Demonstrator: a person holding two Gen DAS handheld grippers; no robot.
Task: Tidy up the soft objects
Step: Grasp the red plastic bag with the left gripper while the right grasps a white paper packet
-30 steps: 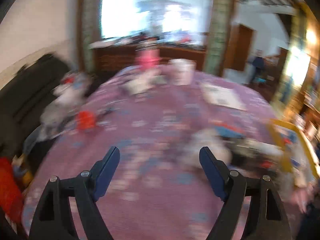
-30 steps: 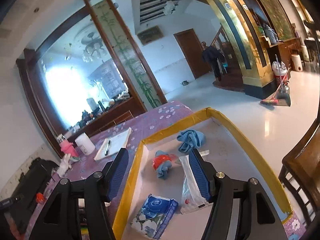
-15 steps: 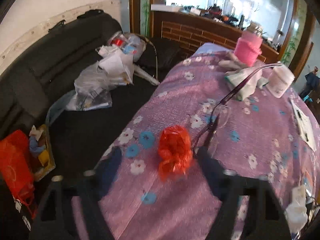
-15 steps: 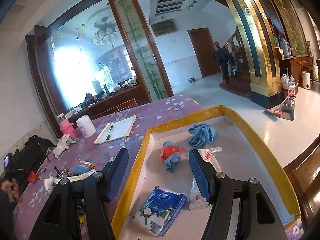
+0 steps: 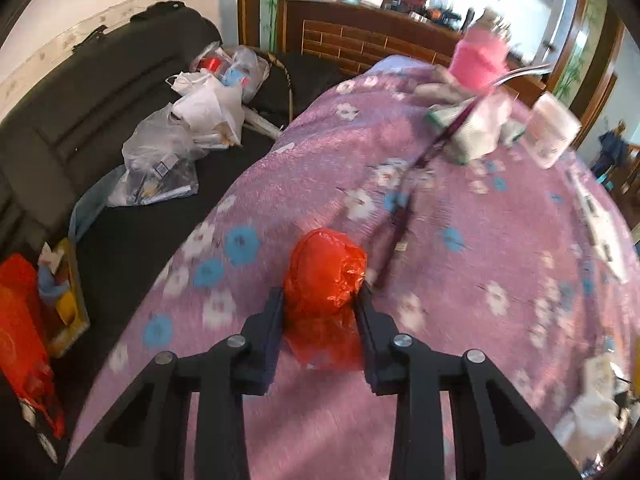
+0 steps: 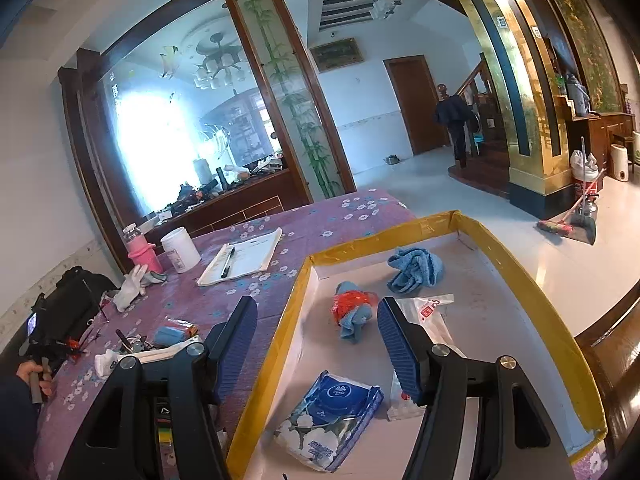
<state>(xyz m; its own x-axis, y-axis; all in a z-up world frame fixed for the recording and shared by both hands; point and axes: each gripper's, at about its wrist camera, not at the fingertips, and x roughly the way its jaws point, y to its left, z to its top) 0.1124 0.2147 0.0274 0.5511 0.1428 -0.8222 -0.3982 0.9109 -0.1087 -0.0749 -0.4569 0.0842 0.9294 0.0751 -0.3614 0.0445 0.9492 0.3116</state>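
The red plastic bag (image 5: 324,280) lies crumpled on my purple flowered tablecloth (image 5: 480,240), near the table's left edge; my left gripper (image 5: 320,300) has just been closing on it, and its two dark fingers (image 5: 268,332) now sit against either side of the bag, pinching it while it rests on the cloth; just to the right of the bag runs a thin dark rod or cable (image 5: 404,208), which leads back toward a pale bundle (image 5: 472,128) and a pink bottle (image 5: 478,60) at the far end of the table, all of it blurred; beyond the table's left edge I see a black sofa (image 5: 80,112) with clear and white plastic bags (image 5: 180,132) heaped on it.

My right gripper (image 6: 316,344) hangs over the near corner of the yellow-rimmed tray (image 6: 532,280), fingers spread well apart with nothing between them; inside the tray lie a blue cloth (image 6: 416,270) toward the far side, a smaller blue cloth wrapped with red plastic (image 6: 354,310) nearer the middle, a clear bag with red print (image 6: 430,312) beside my right finger, and a blue tissue pack (image 6: 332,420) closest to me; left of the tray, on the same tablecloth, I make out a notepad with a pen (image 6: 244,260), a white jar (image 6: 180,248), white gloves (image 6: 134,284) and a small clutter of tools; at the far left edge of that view a hand (image 6: 34,372) grips a handle; far back in the room a person (image 6: 454,120) stands by the staircase.
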